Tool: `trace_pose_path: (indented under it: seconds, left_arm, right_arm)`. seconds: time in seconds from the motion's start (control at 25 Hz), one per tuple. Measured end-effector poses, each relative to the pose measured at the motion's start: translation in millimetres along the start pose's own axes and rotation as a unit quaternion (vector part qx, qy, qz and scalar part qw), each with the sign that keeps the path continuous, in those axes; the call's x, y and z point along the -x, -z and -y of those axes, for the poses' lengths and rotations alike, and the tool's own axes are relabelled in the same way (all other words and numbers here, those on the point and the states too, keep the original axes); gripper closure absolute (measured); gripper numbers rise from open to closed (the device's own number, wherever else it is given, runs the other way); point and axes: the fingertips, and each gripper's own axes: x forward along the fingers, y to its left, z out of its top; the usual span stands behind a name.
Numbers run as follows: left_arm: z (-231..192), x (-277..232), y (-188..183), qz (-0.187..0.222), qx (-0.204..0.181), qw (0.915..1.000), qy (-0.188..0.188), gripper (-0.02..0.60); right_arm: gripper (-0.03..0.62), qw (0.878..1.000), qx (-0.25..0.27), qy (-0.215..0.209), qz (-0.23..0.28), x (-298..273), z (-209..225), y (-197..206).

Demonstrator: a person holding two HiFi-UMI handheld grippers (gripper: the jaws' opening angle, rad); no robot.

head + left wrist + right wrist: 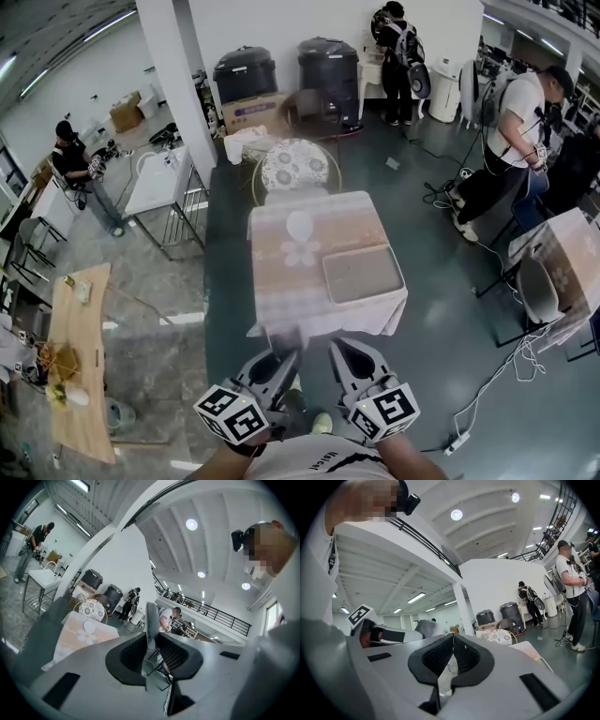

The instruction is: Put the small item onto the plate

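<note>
Left claw (152,637) pinches a thin grey item (151,616) that sticks straight out between its jaws. Right claw (453,635) is shut and empty. Plate (298,225) sits well ahead on the table (281,286), slightly nearer the left claw, I think.

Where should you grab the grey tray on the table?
The grey tray lies flat by the table's near right corner and looks too wide to span. Likely best: pinch its raised near rim, coming from the person's side, with one jaw inside and one outside.
</note>
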Motion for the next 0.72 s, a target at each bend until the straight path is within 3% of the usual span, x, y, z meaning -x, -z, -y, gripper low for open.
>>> trace_pose_path:
  seconds: [0.36,0.72]
  left_arm:
    - [-41.5,-43.1,-23.8,-0.005,0.009,0.9999,0.012,0.497]
    - [-116.2,-90.6,-67.0,-0.021,0.017,0.9995,0.019,0.497]
  right_arm:
    - [0.579,1.0,0.008,0.013,-0.013,-54.1,30.6,-0.4]
    - [0.579,0.999,0.011,0.024,-0.03,-147.9,57.2,3.3]
